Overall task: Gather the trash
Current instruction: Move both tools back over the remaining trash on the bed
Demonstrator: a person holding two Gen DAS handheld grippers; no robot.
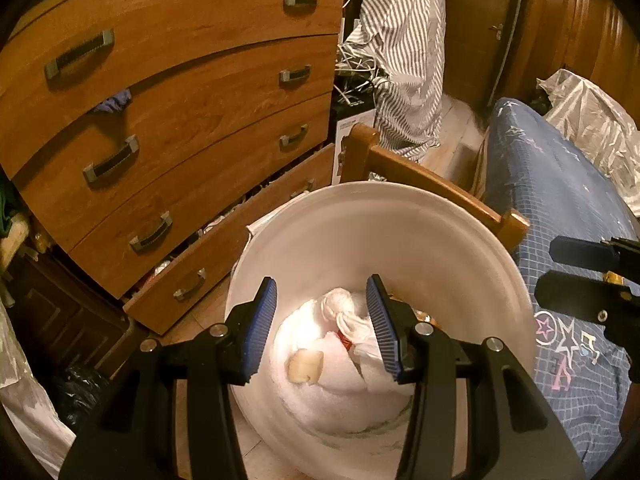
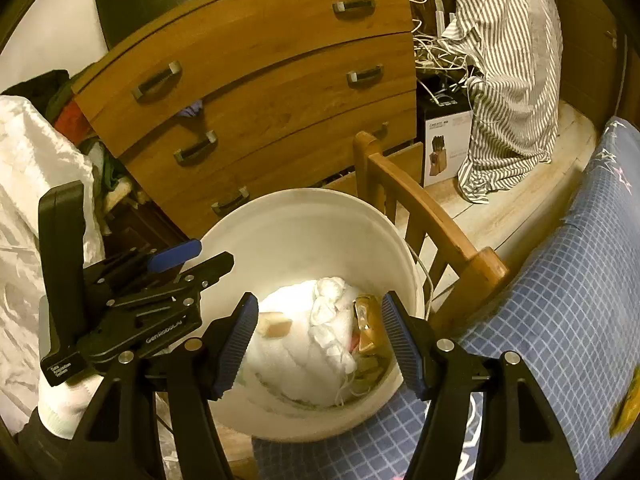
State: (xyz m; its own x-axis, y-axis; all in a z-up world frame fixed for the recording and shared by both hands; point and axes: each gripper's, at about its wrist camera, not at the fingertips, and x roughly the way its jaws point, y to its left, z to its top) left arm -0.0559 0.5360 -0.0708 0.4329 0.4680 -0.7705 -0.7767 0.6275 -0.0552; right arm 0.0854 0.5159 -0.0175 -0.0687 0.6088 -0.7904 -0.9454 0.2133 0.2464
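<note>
Now we hold both grippers, left (image 1: 322, 326) and right (image 2: 320, 344), parted and empty above the round white plastic bin (image 2: 304, 216), its trash dropped inside.

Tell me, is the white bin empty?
No, the white bin already holds a heap of white crumpled tissue and a shiny gold wrapper.

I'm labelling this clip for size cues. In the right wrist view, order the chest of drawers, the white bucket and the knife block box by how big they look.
1. chest of drawers
2. white bucket, though nearness enlarges it
3. knife block box
</note>
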